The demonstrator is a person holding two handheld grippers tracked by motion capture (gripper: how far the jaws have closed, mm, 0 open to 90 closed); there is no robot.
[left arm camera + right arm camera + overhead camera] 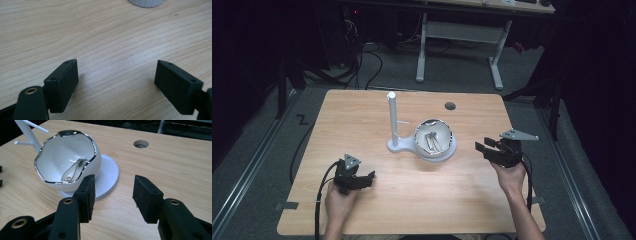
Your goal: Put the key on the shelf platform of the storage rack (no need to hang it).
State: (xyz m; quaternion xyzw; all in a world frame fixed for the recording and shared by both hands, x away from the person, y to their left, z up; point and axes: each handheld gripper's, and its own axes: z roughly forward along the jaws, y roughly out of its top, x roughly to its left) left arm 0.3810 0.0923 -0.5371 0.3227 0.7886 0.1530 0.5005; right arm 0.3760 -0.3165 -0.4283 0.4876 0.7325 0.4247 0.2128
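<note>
My right gripper [488, 148] hangs over the right part of the wooden counter [362, 115], its jaws spread apart with nothing between them, pointing toward the white bowl [435, 138]. In the right gripper view that gripper [113, 191] sits just short of the bowl [65, 162], which has a wavy, silver-edged rim and tilts toward me. Inside the bowl lie thin metal pieces [76, 168]; I cannot tell exactly what they are. The bowl rests on a round white base [110, 173], and from that base, just left of the bowl, rises a white post [392, 117] with short side pegs.

My left gripper [364, 180] is low over the near left part of the counter, well apart from the bowl, jaws wide open and empty; in the left gripper view it [116, 75] faces bare wood grain, with the edge of the white base [146, 2] at the top.

A round hole [450, 106] is cut in the counter beyond the bowl. I can read no label, brand or writing on any of these things.
</note>
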